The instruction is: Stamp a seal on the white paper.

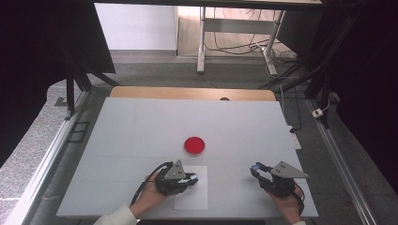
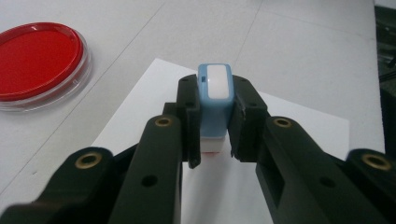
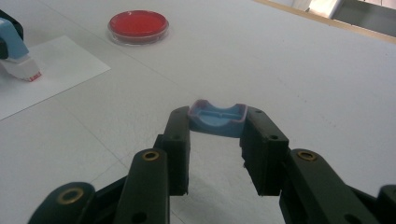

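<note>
High view: at a white table (image 1: pixel 141 122), a person's left gripper (image 1: pixel 191 178) clamps a small blue-and-white stamp (image 1: pixel 193 178) over a white sheet of paper (image 1: pixel 192 199) near the six o'clock edge, while the right gripper (image 1: pixel 256 168), off toward four o'clock and well apart from the sheet, pinches the stamp's blue cap (image 1: pixel 256 167). A red-filled round dish (image 1: pixel 194 146) sits near the table's centre, just beyond the paper at twelve o'clock from it. In the left gripper view the jaws are closed tight on the stamp (image 2: pixel 214 105), its blue body squeezed between the pads and its red-edged printing face pointing down toward the paper (image 2: pixel 299 130), with the dish (image 2: pixel 39 63) at about ten o'clock. In the right gripper view the jaws stand partly closed on the cap (image 3: pixel 217 118), held by its two ends with the hollow side up; the stamp (image 3: pixel 18 58) shows at far left with its red-edged foot on or just above the paper (image 3: pixel 65 70), and contact cannot be judged for certain. The likely risks: the loose sheet could slide or lift with the stamp when it rises, smearing the print; a tilted press would leave a partial mark; and the cap, gripped only at its narrow ends, could twist out and drop.
</note>
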`<state>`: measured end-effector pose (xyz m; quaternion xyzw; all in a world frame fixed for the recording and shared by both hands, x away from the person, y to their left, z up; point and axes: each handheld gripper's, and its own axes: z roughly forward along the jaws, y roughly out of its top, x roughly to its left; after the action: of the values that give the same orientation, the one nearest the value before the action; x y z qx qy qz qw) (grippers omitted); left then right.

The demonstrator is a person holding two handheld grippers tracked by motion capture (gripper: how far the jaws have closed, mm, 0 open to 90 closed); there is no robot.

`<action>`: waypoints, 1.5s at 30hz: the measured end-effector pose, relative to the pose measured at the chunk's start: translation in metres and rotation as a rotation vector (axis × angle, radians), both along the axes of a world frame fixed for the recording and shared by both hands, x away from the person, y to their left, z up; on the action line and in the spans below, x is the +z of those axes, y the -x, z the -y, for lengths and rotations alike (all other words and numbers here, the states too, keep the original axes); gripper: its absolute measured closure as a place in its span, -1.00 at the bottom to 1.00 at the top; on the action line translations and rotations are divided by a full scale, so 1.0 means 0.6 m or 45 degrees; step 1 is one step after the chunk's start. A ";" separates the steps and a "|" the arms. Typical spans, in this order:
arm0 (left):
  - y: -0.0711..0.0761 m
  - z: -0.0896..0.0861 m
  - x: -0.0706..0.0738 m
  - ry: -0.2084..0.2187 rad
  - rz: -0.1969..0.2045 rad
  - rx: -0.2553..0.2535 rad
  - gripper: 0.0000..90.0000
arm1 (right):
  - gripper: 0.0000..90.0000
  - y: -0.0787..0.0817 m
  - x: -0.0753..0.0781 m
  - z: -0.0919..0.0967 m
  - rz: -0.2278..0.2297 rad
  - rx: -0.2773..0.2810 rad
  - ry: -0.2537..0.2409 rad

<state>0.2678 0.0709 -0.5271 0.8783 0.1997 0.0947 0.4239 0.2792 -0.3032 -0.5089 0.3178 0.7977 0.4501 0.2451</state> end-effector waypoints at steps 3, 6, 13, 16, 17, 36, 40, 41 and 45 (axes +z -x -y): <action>-0.001 0.002 0.000 -0.016 -0.010 0.002 0.68 | 0.41 0.000 0.000 0.000 0.001 0.000 0.000; -0.002 0.004 0.000 -0.030 -0.019 0.003 0.68 | 0.41 0.000 0.000 0.000 0.000 0.000 -0.001; -0.003 0.005 0.002 -0.044 -0.036 0.006 0.68 | 0.41 0.001 0.000 -0.002 0.001 0.001 0.000; -0.005 0.005 0.003 -0.046 -0.047 0.004 0.68 | 0.41 0.001 0.000 -0.002 -0.001 0.002 0.002; -0.004 0.005 0.003 -0.047 -0.047 0.004 0.68 | 0.41 0.001 0.000 -0.002 -0.001 0.002 0.002; -0.001 0.004 0.000 -0.043 -0.032 0.015 0.69 | 0.41 0.001 0.000 -0.003 0.000 0.002 0.001; -0.001 0.004 -0.001 -0.040 -0.031 0.015 0.69 | 0.41 0.002 0.000 -0.003 0.000 0.002 0.002; 0.000 0.005 -0.001 -0.040 -0.030 0.015 0.69 | 0.41 0.002 0.000 -0.003 0.001 0.003 0.004; -0.002 0.005 0.000 -0.049 -0.031 0.010 0.69 | 0.41 0.002 0.000 -0.004 0.000 0.003 0.005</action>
<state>0.2688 0.0681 -0.5271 0.8866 0.2063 0.0893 0.4042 0.2782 -0.3011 -0.5088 0.3164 0.7988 0.4490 0.2453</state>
